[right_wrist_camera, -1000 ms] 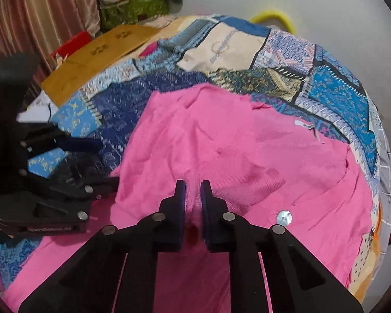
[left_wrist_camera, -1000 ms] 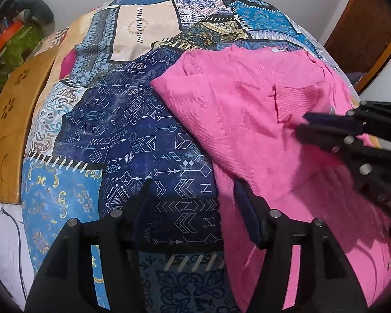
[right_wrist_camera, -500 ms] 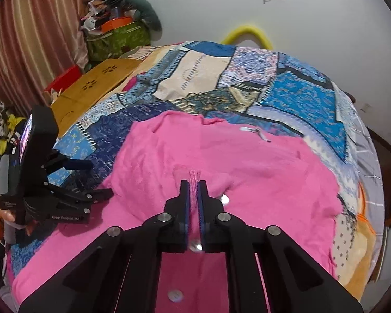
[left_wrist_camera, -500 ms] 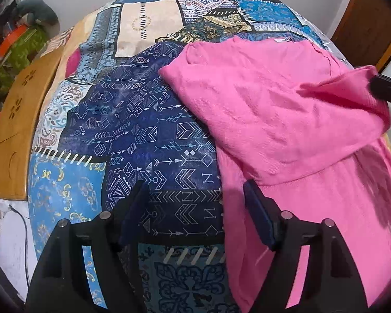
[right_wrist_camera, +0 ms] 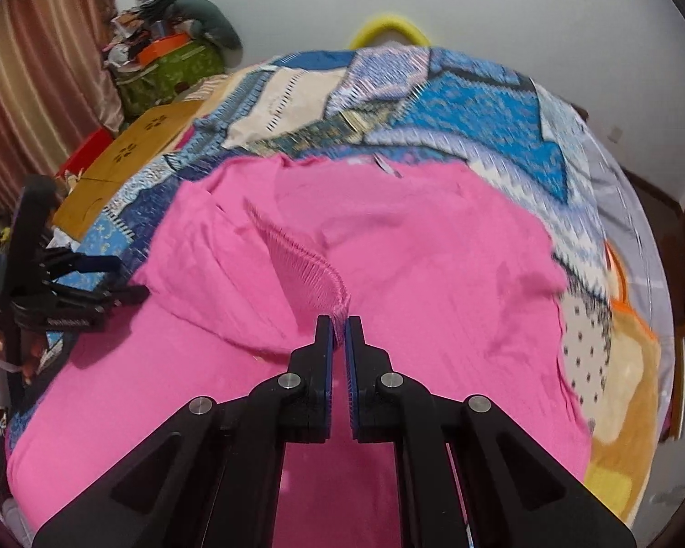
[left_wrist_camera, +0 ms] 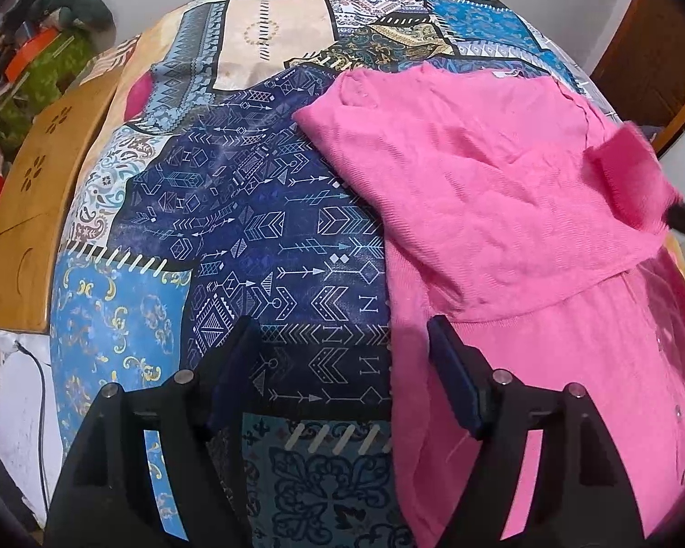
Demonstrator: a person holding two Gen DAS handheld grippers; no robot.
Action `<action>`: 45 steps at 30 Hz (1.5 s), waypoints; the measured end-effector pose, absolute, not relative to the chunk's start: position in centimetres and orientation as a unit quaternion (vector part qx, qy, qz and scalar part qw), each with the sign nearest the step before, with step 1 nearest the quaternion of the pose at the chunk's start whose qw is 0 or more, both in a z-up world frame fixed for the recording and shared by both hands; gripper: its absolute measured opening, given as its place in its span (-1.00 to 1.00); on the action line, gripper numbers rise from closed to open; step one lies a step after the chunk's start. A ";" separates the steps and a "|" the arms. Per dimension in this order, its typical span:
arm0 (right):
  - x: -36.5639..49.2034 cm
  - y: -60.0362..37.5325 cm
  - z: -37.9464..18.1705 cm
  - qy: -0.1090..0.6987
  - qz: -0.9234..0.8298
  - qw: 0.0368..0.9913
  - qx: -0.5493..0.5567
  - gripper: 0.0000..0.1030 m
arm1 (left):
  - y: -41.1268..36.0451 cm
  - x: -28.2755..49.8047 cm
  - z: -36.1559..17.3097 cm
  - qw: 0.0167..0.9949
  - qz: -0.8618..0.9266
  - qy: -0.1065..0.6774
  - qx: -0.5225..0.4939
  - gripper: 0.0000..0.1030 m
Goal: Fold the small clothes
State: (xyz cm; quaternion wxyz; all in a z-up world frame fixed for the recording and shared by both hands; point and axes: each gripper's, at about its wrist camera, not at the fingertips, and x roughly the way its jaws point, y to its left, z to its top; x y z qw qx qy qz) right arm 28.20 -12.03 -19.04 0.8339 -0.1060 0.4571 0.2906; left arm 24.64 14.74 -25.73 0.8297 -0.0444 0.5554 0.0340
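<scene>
Left view: my left gripper is wide and empty over the quilt, beside the top.

Right view: my right gripper pinches the cuff, sleeve laid across. Only 1 fold begun, I judge; the rest remains.

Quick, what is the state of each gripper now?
Left gripper: open, holding nothing.
Right gripper: closed on the ribbed cuff of the pink garment.
</scene>
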 end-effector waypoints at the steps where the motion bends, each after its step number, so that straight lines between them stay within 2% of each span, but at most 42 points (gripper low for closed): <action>1: 28.3 -12.6 -19.5 0.463 0.287 0.832 -0.101 -0.91 | 14.7 24.6 -25.7 0.830 0.035 0.556 -0.044 0.45; 11: 27.9 -15.9 -21.1 0.494 0.270 0.823 -0.076 -0.91 | 14.8 24.5 -25.6 0.825 0.042 0.561 -0.047 0.46; 19: 27.9 -20.3 -17.6 0.469 0.246 0.847 -0.046 -0.90 | 14.1 24.4 -22.0 0.841 0.050 0.538 -0.027 0.45; 22: 27.8 -22.9 -16.0 0.458 0.232 0.858 -0.034 -0.78 | 13.2 24.6 -19.3 0.856 0.043 0.515 -0.028 0.45; 24: 27.5 -24.5 -15.0 0.449 0.220 0.865 -0.031 -0.60 | 12.3 25.0 -17.8 0.864 0.037 0.502 -0.025 0.45; 26: 27.3 -26.2 -14.2 0.440 0.206 0.874 -0.029 -0.31 | 11.2 25.3 -16.5 0.871 0.030 0.490 -0.020 0.45; 29: 26.8 -29.4 -13.3 0.432 0.181 0.883 -0.021 -0.11 | 9.1 25.9 -14.9 0.880 0.014 0.474 -0.015 0.45; 37: 25.5 -35.7 -15.1 0.456 0.144 0.878 0.020 -0.07 | 3.5 27.8 -14.7 0.878 -0.020 0.477 -0.007 0.46; 45: 24.0 -38.8 -21.7 0.516 0.130 0.844 0.062 -0.07 | 0.2 28.7 -18.4 0.853 -0.032 0.520 -0.007 0.46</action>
